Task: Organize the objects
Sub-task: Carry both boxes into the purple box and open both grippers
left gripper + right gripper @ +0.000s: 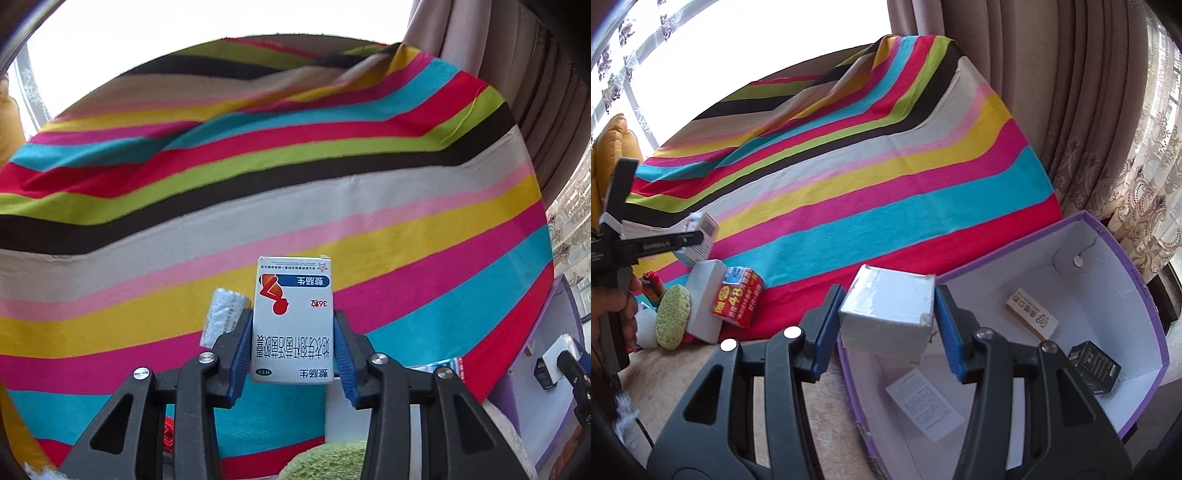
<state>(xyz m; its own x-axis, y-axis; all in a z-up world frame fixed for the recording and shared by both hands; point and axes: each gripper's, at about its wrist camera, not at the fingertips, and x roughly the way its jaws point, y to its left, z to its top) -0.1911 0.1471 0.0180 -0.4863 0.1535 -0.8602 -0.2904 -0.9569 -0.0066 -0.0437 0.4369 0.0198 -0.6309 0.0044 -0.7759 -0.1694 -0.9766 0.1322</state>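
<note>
My left gripper (292, 316) is shut on a white medicine box (291, 343) with a red figure and a blue banner, held over the striped cloth (258, 192). A silver blister pack (223, 317) lies just behind its left finger. My right gripper (888, 295) is shut on a white cube-shaped box (886, 314), held over the near left corner of the open purple box (1123, 236). In the right wrist view the left gripper (696, 238) shows at the far left with the medicine box (705, 227) in it.
Inside the purple box lie a cream label box (1032, 314), a black box (1093, 365) and a paper leaflet (925, 402). A red box (738, 299), a white box (705, 299) and a green sponge (673, 317) sit at the cloth's near edge. Curtains (1071, 110) hang behind.
</note>
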